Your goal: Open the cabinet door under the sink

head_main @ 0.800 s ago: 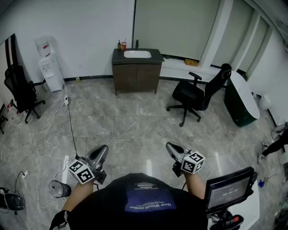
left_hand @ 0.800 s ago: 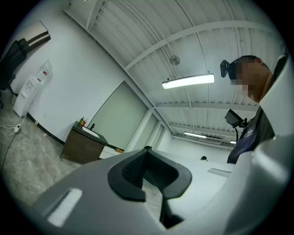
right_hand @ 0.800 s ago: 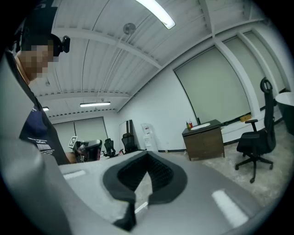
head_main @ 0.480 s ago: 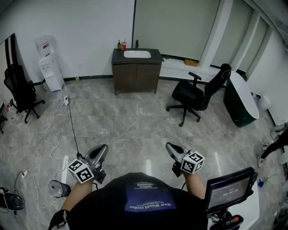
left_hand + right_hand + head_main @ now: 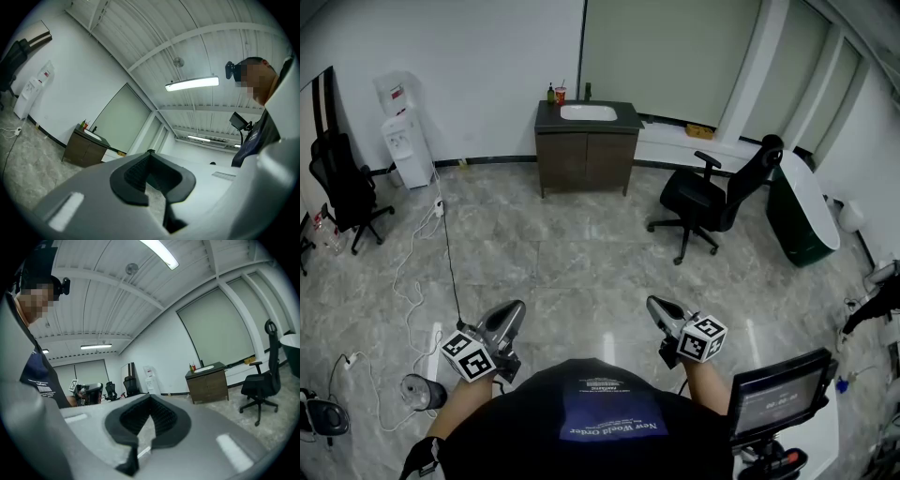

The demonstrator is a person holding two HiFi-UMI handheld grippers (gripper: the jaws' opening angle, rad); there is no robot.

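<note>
Both pairs of jaws pressed together, nothing between them; your left gripper (image 5: 514,311) and right gripper (image 5: 656,307) sit low, close to you. The dark brown wooden sink cabinet (image 5: 586,161), doors closed, stands well apart at the far wall. Risk: arrive with the jaws unopened and you only bump the door. The black office chair (image 5: 710,197) crowds the right-hand approach.

The grey marbled floor (image 5: 572,253) carries a brown sink cabinet (image 5: 586,161) against the far wall, a white water dispenser (image 5: 405,148) well to its left, a black office chair (image 5: 712,199) at the right, another black chair (image 5: 342,192) at the left edge, and loose white cables (image 5: 414,267) on the left side.
</note>
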